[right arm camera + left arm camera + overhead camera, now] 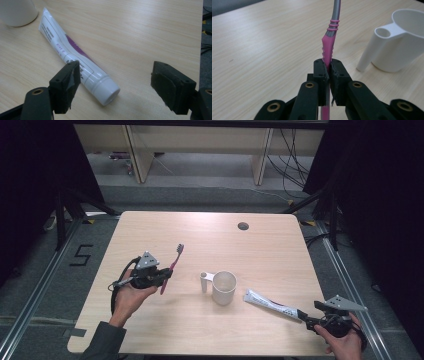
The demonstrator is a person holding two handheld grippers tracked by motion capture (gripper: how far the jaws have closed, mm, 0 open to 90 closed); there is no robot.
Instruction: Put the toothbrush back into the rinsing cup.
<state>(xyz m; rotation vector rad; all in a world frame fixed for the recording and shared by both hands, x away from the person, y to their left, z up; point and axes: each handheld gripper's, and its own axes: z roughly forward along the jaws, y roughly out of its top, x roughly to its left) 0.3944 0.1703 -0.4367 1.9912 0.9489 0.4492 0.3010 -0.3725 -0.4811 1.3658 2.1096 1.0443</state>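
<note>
Nearest the person, R gripper [306, 319] sits at the table's [200, 230] front-right w/ jaws wide apart, nothing clamped; the toothpaste tube [272, 304] lies flat on the wood just ahead, capped end toward that gripper and partly btwn the jaws, long axis running diagonally up-left, flat crimped end near the white cup [223, 287]. L gripper [165, 276], front-left, is clamped tight on the pink toothbrush [172, 265] at its handle; brush is lifted off the table, long axis steeply tilted, bristle head pointing away toward the far edge. Cup w/ side tube stands mid-table btwn both grippers, right of the brush; farther back, a round cable hole [243, 226].
</note>
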